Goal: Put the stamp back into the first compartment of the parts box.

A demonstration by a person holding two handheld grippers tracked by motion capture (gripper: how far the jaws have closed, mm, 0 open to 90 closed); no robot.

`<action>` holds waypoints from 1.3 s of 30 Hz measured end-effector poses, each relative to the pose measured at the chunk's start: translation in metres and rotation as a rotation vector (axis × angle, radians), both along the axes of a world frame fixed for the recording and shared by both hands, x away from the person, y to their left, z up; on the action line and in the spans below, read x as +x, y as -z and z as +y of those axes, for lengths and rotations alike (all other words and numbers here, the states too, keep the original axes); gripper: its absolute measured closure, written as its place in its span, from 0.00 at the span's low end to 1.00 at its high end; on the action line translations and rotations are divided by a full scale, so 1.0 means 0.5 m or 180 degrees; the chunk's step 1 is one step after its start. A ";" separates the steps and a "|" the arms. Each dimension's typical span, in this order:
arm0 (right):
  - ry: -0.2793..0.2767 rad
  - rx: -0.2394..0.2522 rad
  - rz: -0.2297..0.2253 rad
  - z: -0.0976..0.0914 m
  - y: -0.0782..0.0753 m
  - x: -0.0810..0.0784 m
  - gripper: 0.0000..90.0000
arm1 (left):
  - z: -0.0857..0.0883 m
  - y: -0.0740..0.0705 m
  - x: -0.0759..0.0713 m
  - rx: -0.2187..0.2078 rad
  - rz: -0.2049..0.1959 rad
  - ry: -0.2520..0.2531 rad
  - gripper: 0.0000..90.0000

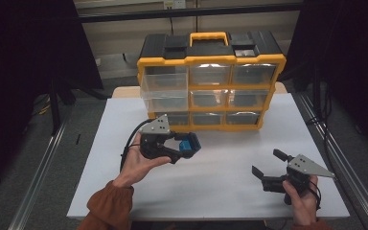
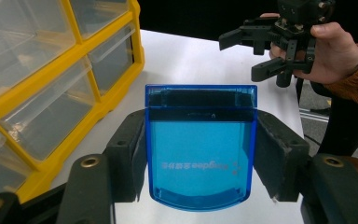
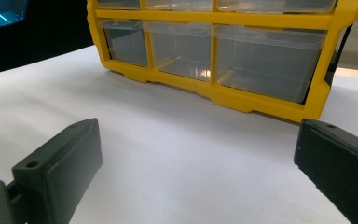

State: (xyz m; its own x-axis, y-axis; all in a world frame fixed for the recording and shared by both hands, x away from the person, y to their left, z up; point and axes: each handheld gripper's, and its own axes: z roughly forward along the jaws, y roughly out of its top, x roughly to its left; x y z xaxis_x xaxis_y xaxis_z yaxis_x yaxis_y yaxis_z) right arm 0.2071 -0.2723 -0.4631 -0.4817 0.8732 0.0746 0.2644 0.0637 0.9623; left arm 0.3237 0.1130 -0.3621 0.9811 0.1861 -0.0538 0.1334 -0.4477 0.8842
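A clear blue plastic box (image 2: 199, 145) with a darker lid band and faint white lettering is clamped between the two black jaws of my left gripper (image 2: 199, 158). From above, that left gripper (image 1: 186, 145) is held over the white table (image 1: 220, 187), just in front of the yellow drawer cabinet (image 1: 211, 86), with the blue box (image 1: 189, 143) at its tip. My right gripper (image 1: 267, 165) rests low near the front right of the table, jaws wide apart and nothing between them. The same right gripper (image 2: 254, 53) appears beyond the box in the left gripper view.
The cabinet (image 3: 223, 51) has a black top, a yellow handle (image 1: 209, 36) and rows of clear drawers; its upper left drawer (image 1: 165, 91) is pulled out. Metal rails run along both sides of the table. White table surface lies open between the grippers.
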 end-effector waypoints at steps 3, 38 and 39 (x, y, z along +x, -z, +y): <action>0.0007 0.0009 0.0007 0.000 0.000 0.000 0.01 | 0.004 -0.005 0.000 -0.0040 0.0013 -0.0006 0.46; 0.0008 0.0005 -0.0029 0.000 -0.001 0.002 0.00 | 0.105 -0.202 0.021 -0.0123 -0.0339 -0.0176 0.46; 0.0000 0.0001 -0.0035 0.000 -0.002 0.002 0.00 | 0.108 -0.208 0.022 -0.0117 -0.0335 -0.0179 0.46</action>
